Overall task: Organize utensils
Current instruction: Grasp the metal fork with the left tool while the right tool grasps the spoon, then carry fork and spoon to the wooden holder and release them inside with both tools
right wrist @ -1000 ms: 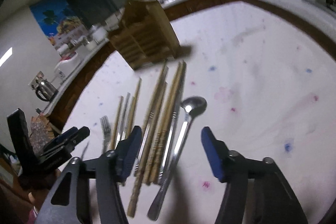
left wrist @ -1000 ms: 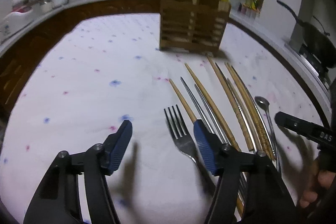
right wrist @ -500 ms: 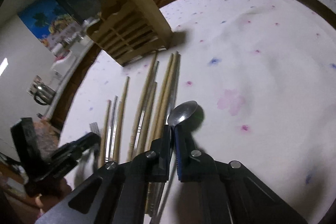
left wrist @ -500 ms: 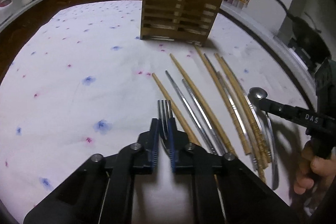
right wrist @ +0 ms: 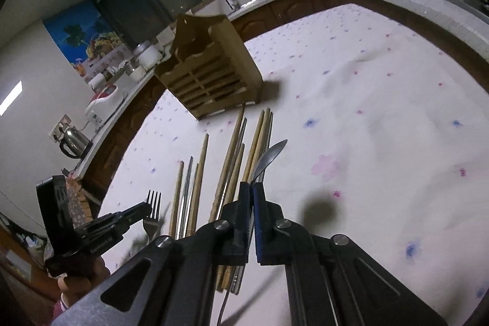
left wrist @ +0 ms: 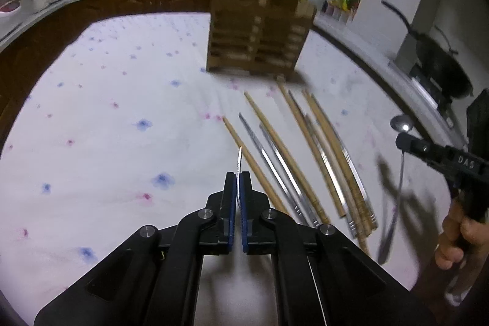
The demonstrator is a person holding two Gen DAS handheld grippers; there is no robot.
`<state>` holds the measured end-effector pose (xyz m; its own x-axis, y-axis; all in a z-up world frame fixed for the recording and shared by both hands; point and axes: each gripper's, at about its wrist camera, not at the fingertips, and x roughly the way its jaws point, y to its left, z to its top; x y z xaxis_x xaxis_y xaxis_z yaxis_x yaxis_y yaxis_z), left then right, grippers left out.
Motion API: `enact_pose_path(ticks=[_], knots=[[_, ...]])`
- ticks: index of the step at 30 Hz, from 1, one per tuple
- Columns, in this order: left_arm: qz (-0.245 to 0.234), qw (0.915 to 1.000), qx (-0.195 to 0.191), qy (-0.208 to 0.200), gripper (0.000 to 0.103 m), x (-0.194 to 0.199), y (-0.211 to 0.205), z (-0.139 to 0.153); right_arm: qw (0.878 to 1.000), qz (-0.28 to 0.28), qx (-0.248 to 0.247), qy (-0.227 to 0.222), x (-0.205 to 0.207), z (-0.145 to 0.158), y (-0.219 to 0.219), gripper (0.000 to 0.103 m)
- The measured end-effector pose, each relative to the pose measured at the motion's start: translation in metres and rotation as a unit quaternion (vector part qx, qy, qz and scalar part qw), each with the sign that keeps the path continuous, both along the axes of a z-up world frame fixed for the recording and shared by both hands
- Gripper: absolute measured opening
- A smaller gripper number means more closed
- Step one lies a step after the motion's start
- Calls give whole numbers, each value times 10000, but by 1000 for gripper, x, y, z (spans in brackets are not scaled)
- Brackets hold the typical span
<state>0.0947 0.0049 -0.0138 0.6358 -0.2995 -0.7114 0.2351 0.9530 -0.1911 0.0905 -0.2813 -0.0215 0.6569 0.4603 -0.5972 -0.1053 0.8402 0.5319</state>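
My left gripper [left wrist: 237, 177] is shut on a metal fork [left wrist: 239, 162], which I see edge-on with its tines pointing forward above the cloth. From the right wrist view the same fork [right wrist: 152, 205] sticks out of the left gripper [right wrist: 141, 208]. The right gripper [right wrist: 252, 187] is shut on a metal spoon [right wrist: 270, 157], bowl forward and lifted. In the left wrist view the spoon [left wrist: 402, 124] hangs from the right gripper [left wrist: 406, 142], handle down. Several wooden and metal chopsticks [left wrist: 305, 158] [right wrist: 232, 167] lie side by side on the cloth. A slatted wooden utensil holder [left wrist: 259, 29] [right wrist: 211, 78] stands beyond them.
The table wears a white flowered cloth [left wrist: 122, 127]. A counter runs behind it with jars, a kettle [right wrist: 71, 139] and a rice cooker [right wrist: 104, 106]. A dark pan [left wrist: 440, 66] sits on a stove at the right. A hand [left wrist: 455, 237] holds the right gripper.
Both grippers went from open to shut, the left on the fork and the right on the spoon. Both utensils have since come up off the cloth.
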Motion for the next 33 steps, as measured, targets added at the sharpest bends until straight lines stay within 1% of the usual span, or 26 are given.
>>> enact_pose_path(ticks=[4, 11, 16, 21, 25, 28, 33], knots=[[99, 9994, -97, -307, 2, -7, 7, 23, 9998, -35, -1, -220, -3, 16, -1, 2], [260, 9962, -303, -772, 2, -12, 20, 59, 9970, -46, -141, -765, -4, 55, 1, 2], [340, 9941, -354, -970, 2, -8, 25, 72, 9935, -38, -321, -1087, -1, 75, 6, 2], [436, 9927, -357, -1062, 2, 0, 29, 78, 9926, -25, -327, -1171, 6, 81, 8, 2], [519, 9908, -280, -1217, 2, 14, 29, 90, 9916, -54, -356, -1243, 14, 85, 8, 2], [591, 9880, -228, -1406, 2, 30, 29, 105, 9897, -102, -445, -1354, 27, 93, 10, 2], [818, 9795, -39, -1841, 2, 67, 24, 138, 9824, -232, -668, -1726, 56, 119, 15, 2]])
